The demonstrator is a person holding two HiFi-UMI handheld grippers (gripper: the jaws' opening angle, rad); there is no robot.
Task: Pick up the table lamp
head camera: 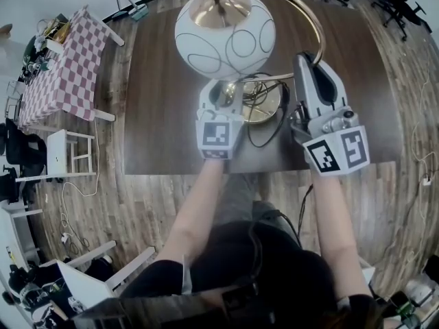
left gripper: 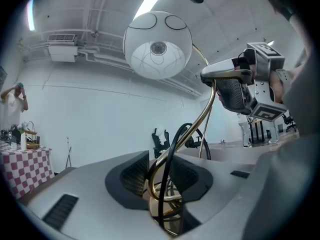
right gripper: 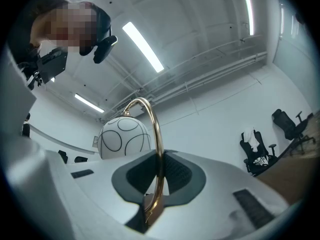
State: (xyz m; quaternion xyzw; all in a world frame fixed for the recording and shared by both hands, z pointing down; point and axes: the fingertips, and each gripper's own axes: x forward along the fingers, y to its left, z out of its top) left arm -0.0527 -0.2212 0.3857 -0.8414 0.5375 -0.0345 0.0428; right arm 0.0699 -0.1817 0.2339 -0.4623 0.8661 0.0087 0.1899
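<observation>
The table lamp has a white globe shade (head camera: 225, 36) with black rings, a curved brass arm (head camera: 310, 20) and a round brass base (head camera: 264, 103) over the dark wooden table (head camera: 158, 115). My left gripper (head camera: 225, 89) is shut on the brass curl just above the base, with the black cord (left gripper: 167, 169) caught between its jaws too. My right gripper (head camera: 306, 64) is shut on the brass arm (right gripper: 159, 149) higher up. The left gripper view shows the shade (left gripper: 157, 45) overhead and the right gripper (left gripper: 212, 75) clamped on the arm. In the right gripper view the shade (right gripper: 125, 136) sits behind the jaws.
The lamp's black cord (head camera: 264, 134) loops across the table toward its near edge. A table with a checked cloth (head camera: 65, 67) and a white stool (head camera: 68, 153) stand at the left. Office chairs (head camera: 398, 2) are at the far right. A person (left gripper: 17, 96) stands far off.
</observation>
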